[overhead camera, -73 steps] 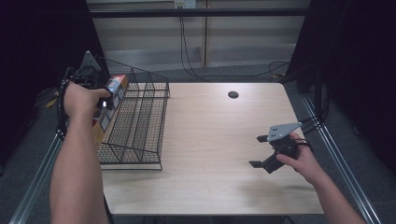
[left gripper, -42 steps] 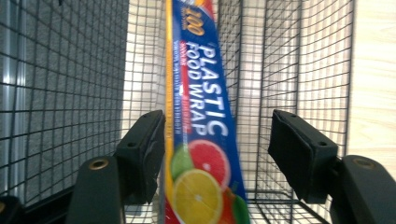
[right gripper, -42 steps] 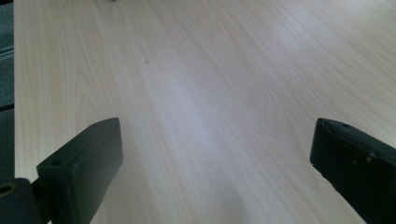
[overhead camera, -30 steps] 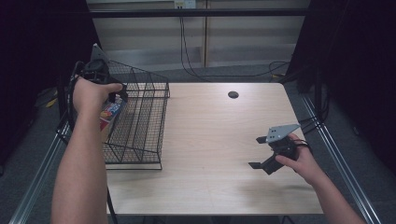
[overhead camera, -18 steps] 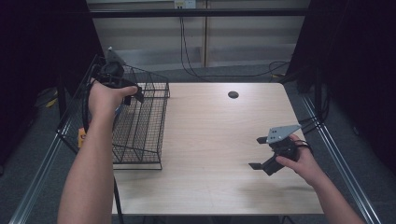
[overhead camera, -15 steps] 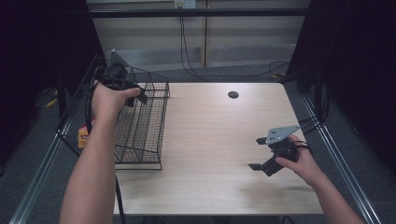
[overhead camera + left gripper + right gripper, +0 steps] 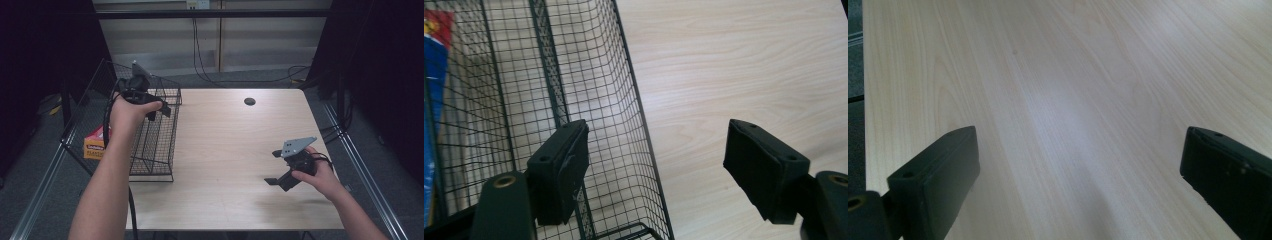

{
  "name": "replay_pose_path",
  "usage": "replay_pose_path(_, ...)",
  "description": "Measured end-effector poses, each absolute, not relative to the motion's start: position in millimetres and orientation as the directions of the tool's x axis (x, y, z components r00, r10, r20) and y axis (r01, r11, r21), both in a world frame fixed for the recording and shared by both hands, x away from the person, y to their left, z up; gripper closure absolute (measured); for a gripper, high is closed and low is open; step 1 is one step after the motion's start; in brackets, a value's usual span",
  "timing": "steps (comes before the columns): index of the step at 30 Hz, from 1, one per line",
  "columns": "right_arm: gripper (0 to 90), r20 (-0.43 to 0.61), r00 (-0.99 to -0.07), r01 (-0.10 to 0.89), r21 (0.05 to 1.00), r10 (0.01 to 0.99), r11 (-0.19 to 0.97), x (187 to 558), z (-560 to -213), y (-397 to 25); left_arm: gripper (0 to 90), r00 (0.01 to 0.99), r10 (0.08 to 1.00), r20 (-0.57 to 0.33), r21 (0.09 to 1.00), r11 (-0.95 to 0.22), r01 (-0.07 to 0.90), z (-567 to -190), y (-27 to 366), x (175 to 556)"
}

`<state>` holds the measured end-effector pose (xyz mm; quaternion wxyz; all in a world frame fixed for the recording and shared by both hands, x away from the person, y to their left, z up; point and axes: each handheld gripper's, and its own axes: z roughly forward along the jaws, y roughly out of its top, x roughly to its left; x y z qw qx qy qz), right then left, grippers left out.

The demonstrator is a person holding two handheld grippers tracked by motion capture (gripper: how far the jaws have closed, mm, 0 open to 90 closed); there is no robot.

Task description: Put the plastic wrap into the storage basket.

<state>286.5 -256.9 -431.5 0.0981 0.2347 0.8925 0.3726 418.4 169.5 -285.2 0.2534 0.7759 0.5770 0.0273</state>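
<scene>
Where the wire basket [image 7: 150,135] stands, both grippers' fingers parted, empty; orange box [image 7: 95,142] lettering unreadable.

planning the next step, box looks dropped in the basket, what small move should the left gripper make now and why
Probably lift the left gripper up and away from the wire basket. Its jaws stand open with nothing between them, and the orange box already lies in the basket's left part, so nothing remains to hold there. The right gripper rests open over the table.

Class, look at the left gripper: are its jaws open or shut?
Open. The left gripper shows a wide gap between its jaws, with the wire basket and table beyond.
</scene>
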Motion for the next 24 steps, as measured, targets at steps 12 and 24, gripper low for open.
replay_pose_path(12, 2.5, -0.003, -0.871, 0.345, 0.709, 0.491, 0.616, 285.9, -433.4, -254.3, 24.3, 0.433, 0.867, -0.246, 0.455, -0.291, 0.842, -297.8, 146.1, 408.2)
replay_pose_path(24, 2.5, -0.002, -0.871, 0.347, 0.705, 0.492, 0.618, 285.6, -434.6, -253.2, 22.5, 0.515, 0.82, -0.248, 0.466, -0.365, 0.806, -316.8, 126.5, 396.3)
